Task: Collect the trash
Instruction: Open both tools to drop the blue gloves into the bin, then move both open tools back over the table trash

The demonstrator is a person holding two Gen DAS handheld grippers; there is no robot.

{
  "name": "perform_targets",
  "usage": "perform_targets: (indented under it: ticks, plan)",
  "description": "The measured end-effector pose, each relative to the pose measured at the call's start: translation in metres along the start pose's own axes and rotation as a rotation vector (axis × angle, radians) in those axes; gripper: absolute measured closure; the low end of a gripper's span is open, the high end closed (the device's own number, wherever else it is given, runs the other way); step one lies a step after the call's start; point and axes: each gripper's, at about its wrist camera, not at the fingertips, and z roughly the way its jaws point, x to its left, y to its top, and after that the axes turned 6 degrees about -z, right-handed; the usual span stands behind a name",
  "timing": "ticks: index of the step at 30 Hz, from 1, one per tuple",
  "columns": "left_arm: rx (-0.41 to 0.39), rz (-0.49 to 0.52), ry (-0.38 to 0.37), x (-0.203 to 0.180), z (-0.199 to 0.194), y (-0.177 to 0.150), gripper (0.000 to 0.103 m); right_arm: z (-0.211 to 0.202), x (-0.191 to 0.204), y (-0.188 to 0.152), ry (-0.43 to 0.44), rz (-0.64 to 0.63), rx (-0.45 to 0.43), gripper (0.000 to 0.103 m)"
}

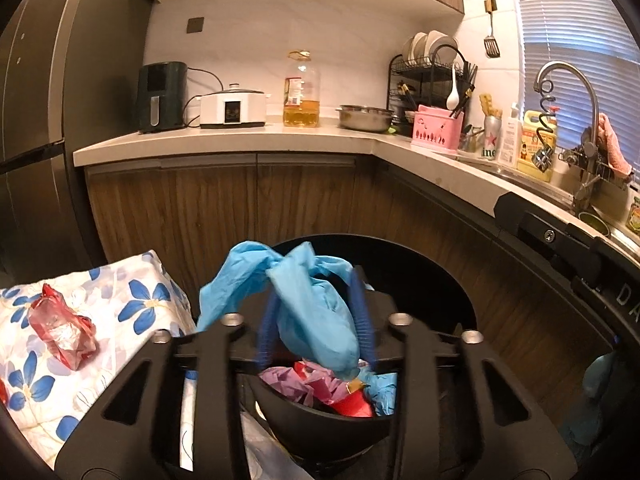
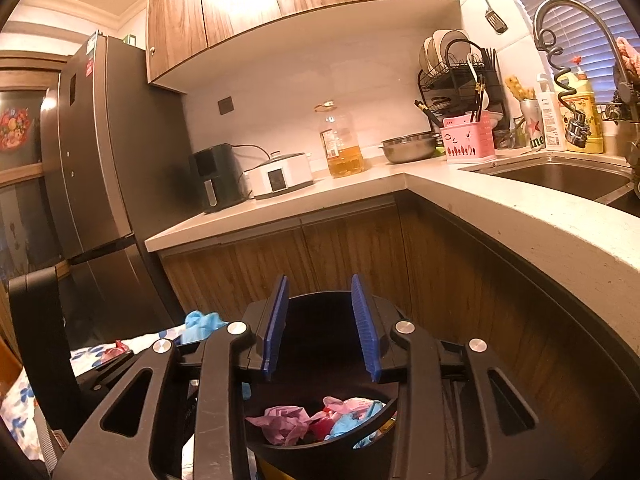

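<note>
A: Black linkage of the left gripper [image 1: 316, 332] fills the bottom of the left wrist view. Its ribbed blue pads [image 1: 267, 332] stand partly spread. A blue glove [image 1: 308, 304] hangs between them, blurred; I cannot tell whether the pads press on it.

B: Below it?

A: Black bin [image 1: 320, 420], lower centre, directly under the glove. Inside it: crumpled pink and purple pieces, something red, more blue glove material.

B: Right gripper?

A: The right gripper [image 2: 320, 328] sits at lower centre of the right wrist view, jaws spread, nothing between them. The same bin [image 2: 320, 444] shows beneath, with pink, red and blue trash inside.

B: Left of the bin?

A: A floral cloth [image 1: 132, 300], white with blue flowers, covers a surface at lower left of the left wrist view. On it lies a crumpled red wrapper [image 1: 64, 332], well apart from the bin.

B: Background?

A: A pale countertop [image 1: 240, 140] runs across mid-frame. On it stand a dark air fryer [image 1: 160, 96], a white cooker [image 1: 232, 110], an oil bottle [image 1: 302, 92], a steel bowl [image 1: 366, 118] and a pink basket [image 1: 438, 130]. A faucet [image 1: 568, 80] shows at right, a dark fridge [image 2: 100, 152] at left of the right wrist view.
</note>
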Motion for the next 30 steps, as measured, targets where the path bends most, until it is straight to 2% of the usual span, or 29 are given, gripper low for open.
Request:
perform_targets:
  ticks: [5,9,14,17,23,30]
  plan:
    - [-0.007,-0.019,-0.013,0.002,-0.006,0.001,0.049,-0.002,0.003,0.0,-0.002,-0.001,-0.006,0.066]
    - [-0.006,0.008,-0.021,-0.002,-0.008,-0.001,0.046,-0.006,0.003,0.001,-0.007,0.002,-0.014,0.064]
    - [-0.007,-0.02,-0.004,0.005,-0.013,-0.003,0.046,-0.007,0.002,0.003,-0.011,-0.003,-0.016,0.063]
    - [-0.026,-0.047,0.02,0.014,-0.023,-0.002,0.039,-0.008,0.003,0.002,-0.009,-0.002,-0.014,0.06]
    - [-0.09,-0.102,0.133,0.039,-0.054,-0.004,0.031,-0.01,0.013,-0.001,0.013,-0.004,-0.008,0.053]
    - [-0.167,-0.15,0.352,0.093,-0.105,-0.02,0.029,-0.012,0.038,-0.011,0.051,-0.03,0.013,0.048]
